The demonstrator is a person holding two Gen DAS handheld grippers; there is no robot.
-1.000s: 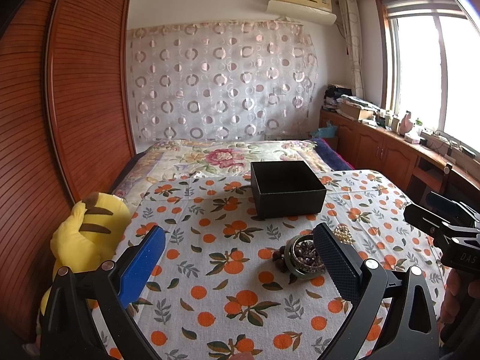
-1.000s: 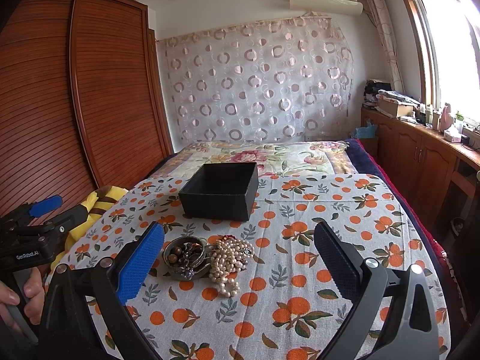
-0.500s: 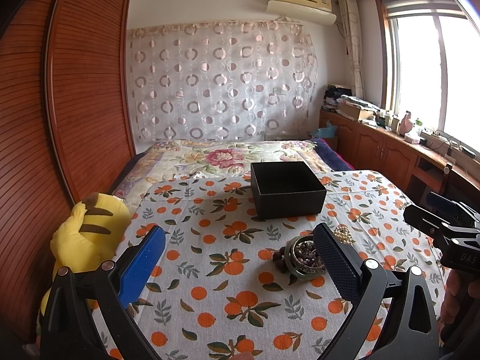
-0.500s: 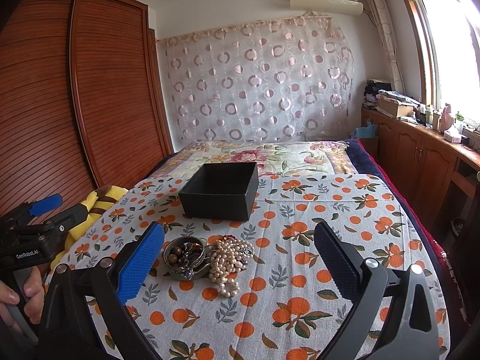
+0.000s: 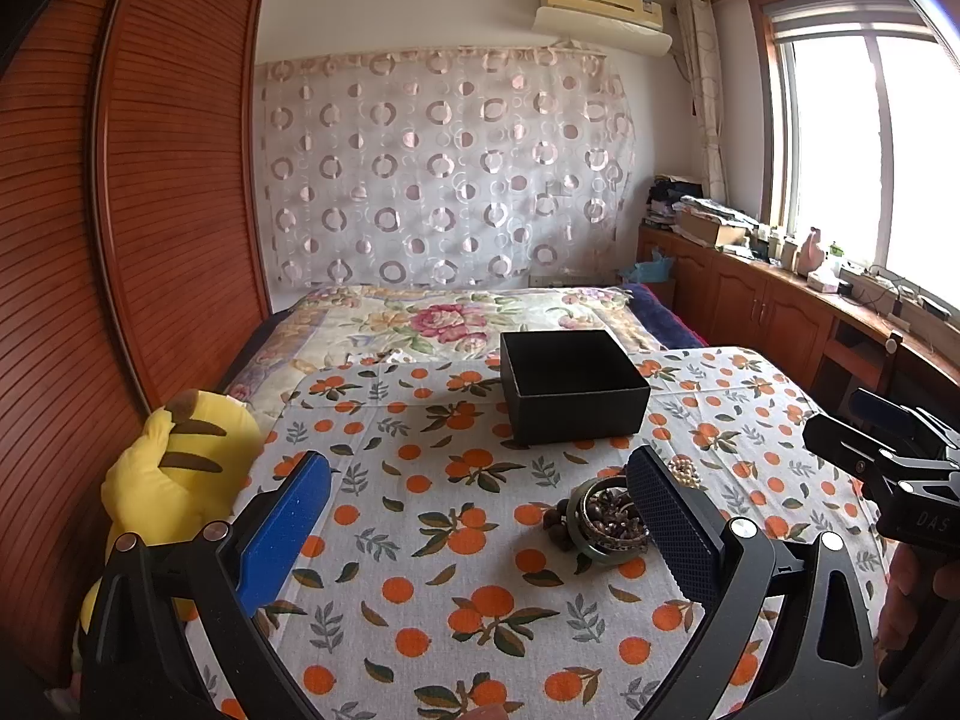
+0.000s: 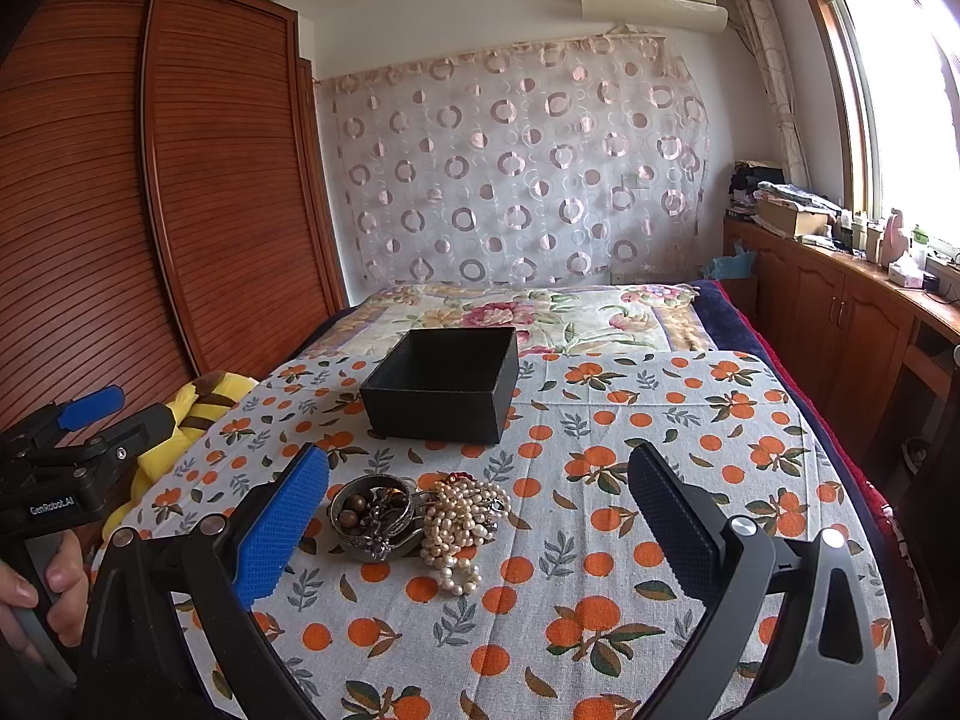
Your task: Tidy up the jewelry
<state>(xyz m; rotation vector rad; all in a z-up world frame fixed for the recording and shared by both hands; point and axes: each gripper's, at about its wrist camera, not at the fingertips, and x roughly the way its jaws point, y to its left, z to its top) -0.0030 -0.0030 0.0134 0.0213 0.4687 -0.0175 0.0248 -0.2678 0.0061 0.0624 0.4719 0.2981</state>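
Note:
An open black box (image 5: 573,384) (image 6: 443,383) stands on the orange-print cloth. In front of it lies a heap of jewelry: a round bangle (image 5: 603,519) (image 6: 373,510) filled with dark beads and a pearl necklace (image 6: 459,519) to its right, whose pearls just show in the left wrist view (image 5: 683,469). My left gripper (image 5: 477,489) is open and empty, held above the cloth left of the heap. My right gripper (image 6: 477,489) is open and empty, above the cloth with the heap between its fingers and a little beyond them.
A yellow plush toy (image 5: 174,468) lies at the cloth's left edge by the wooden wardrobe (image 5: 120,240). A floral bedspread (image 5: 456,318) stretches behind the box. Wooden cabinets (image 6: 852,324) with clutter run under the window on the right.

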